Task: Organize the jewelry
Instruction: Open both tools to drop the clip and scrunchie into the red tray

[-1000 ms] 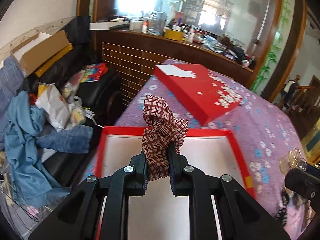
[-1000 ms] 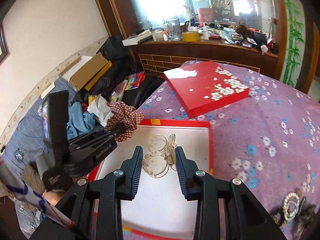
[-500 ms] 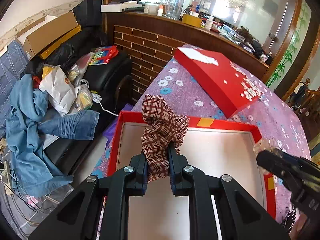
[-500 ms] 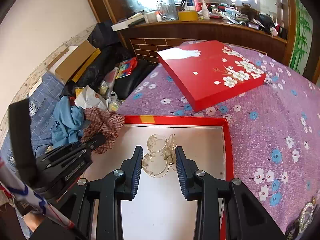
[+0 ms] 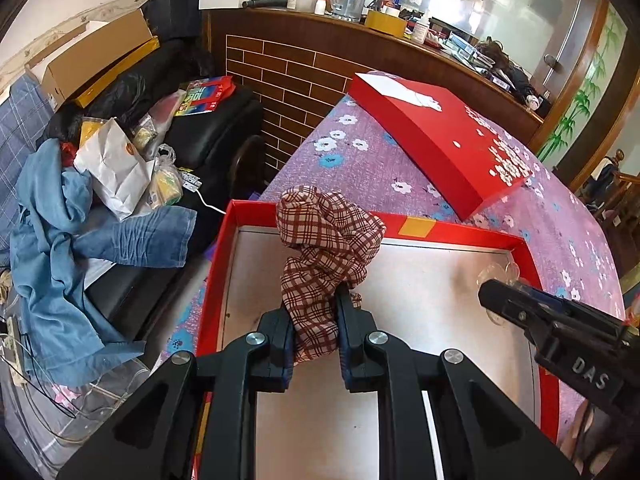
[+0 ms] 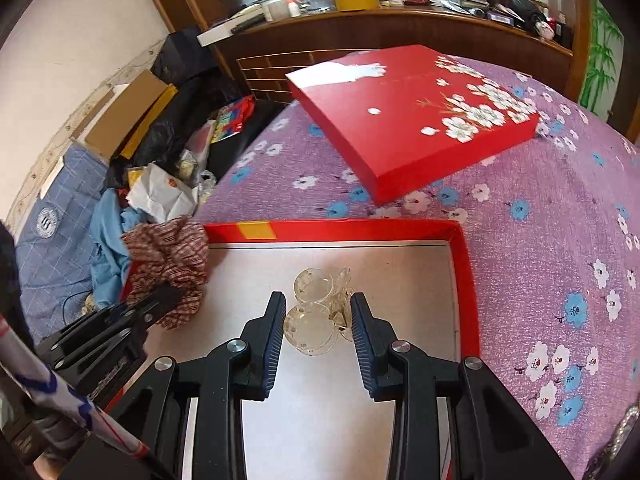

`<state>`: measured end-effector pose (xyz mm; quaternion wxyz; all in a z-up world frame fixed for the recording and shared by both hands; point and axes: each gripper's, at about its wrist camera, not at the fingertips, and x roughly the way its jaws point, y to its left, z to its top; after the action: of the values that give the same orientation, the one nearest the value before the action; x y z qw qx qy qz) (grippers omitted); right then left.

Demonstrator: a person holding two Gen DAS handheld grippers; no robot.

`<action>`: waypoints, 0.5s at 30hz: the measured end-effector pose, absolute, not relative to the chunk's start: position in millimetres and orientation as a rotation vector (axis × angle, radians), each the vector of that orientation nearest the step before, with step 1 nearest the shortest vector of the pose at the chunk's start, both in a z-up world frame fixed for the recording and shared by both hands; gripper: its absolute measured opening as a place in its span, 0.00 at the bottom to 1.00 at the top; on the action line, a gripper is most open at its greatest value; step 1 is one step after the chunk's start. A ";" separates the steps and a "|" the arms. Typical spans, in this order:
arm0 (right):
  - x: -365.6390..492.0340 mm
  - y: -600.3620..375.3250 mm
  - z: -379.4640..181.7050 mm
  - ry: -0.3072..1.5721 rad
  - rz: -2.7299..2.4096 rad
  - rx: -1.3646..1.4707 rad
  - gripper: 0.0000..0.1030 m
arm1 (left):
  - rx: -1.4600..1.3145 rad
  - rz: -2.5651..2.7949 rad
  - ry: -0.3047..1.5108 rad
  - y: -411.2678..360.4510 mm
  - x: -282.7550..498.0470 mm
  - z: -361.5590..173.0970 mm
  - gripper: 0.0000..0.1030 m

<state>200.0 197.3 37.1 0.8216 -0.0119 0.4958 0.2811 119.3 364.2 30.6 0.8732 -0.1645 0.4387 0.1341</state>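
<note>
My left gripper (image 5: 312, 312) is shut on a red-and-white checked scrunchie (image 5: 326, 248) and holds it over the left part of the open red box (image 5: 448, 230) with a pale floor. The scrunchie (image 6: 168, 256) and left gripper (image 6: 160, 300) also show at the left of the right wrist view. My right gripper (image 6: 319, 312) is shut on a clear plastic hair clip (image 6: 316, 308) with round discs, over the box (image 6: 464, 280) near its right wall. The right gripper (image 5: 516, 304) enters the left wrist view from the right.
The red box lid (image 6: 412, 108) with white blossoms lies on the purple flowered tablecloth (image 6: 560, 216) behind the box. A sofa (image 5: 120, 152) piled with clothes, bags and cartons is at the left. A cluttered wooden counter (image 5: 360, 24) runs behind. Beaded jewelry (image 6: 620, 432) lies at the lower right.
Both grippers have moved forward and lower over the open box, each still holding its item. The right gripper has come closer to the left one.
</note>
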 end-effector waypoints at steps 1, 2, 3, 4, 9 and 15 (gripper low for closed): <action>202.3 196.6 34.8 1.060 0.592 -0.026 0.35 | -0.346 0.281 0.922 364.2 120.3 29.1 0.16; 203.5 196.0 33.0 1.063 0.591 -0.026 0.35 | -0.349 0.283 0.924 364.4 120.6 28.4 0.16; 204.8 195.7 31.3 1.067 0.587 -0.026 0.35 | -0.350 0.283 0.925 364.2 120.9 28.2 0.16; 205.8 195.5 29.4 1.071 0.586 -0.024 0.35 | -0.347 0.282 0.923 364.0 120.9 28.5 0.16; 207.0 197.2 24.0 1.070 0.577 -0.033 0.36 | -0.340 0.283 0.927 364.2 123.1 25.5 0.27; 205.9 194.7 26.3 1.065 0.579 -0.020 0.58 | -0.346 0.280 0.923 363.1 123.2 25.8 0.49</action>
<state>205.9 194.7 26.3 0.8219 -0.0094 0.5003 0.2722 123.2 363.1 25.8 0.8717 -0.1654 0.4414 0.1339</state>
